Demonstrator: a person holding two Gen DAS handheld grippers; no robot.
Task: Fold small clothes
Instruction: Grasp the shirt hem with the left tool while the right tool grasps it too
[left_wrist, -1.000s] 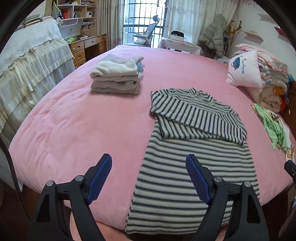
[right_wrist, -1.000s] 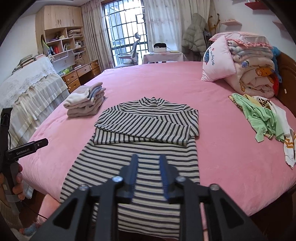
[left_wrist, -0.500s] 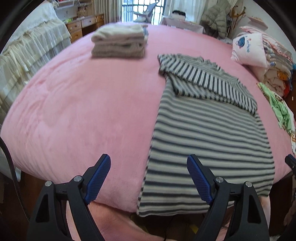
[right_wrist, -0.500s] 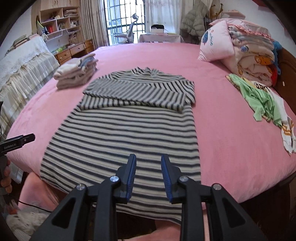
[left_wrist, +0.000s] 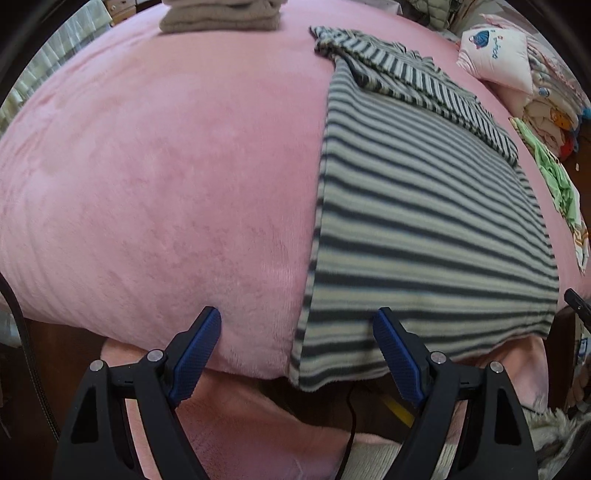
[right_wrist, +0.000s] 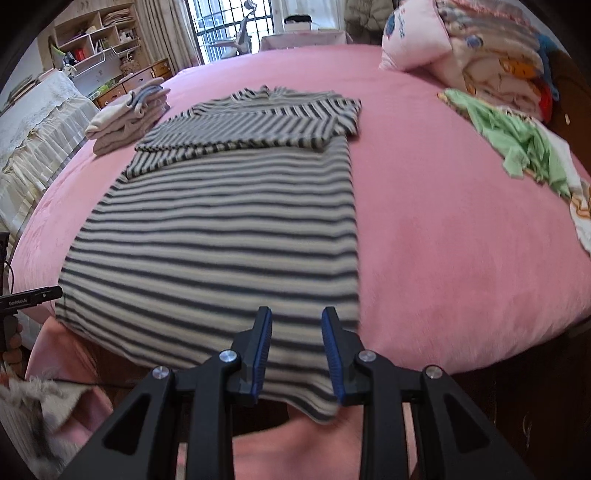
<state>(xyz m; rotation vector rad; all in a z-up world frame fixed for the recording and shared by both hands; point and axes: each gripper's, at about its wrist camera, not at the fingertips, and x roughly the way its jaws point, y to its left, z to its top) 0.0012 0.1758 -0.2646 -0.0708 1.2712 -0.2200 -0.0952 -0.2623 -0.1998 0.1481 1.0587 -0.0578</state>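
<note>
Two grippers: both hang off the near edge of the bed (left_wrist: 147, 177), aimed at the hem of the striped top (left_wrist: 424, 221).
Garment: it lies flat on the pink cover, sleeves already folded across the chest, hem draping over the near edge.
Left gripper (left_wrist: 297, 350): jaws spread wide, holding nothing, straddling the hem's left corner.
Right gripper (right_wrist: 295, 350): jaws parted only narrowly, empty, lined up with the hem close to its right corner.
Step in hand: seemingly pinching both hem corners to fold the bottom up to the shoulders.
Doing it well: bite both layers right at the corners, at matching height, then lift evenly so the stripes stay square.
Nearby: folded pile (right_wrist: 125, 118) towards the far left edge; green clothes (right_wrist: 517, 144) by the right edge.
</note>
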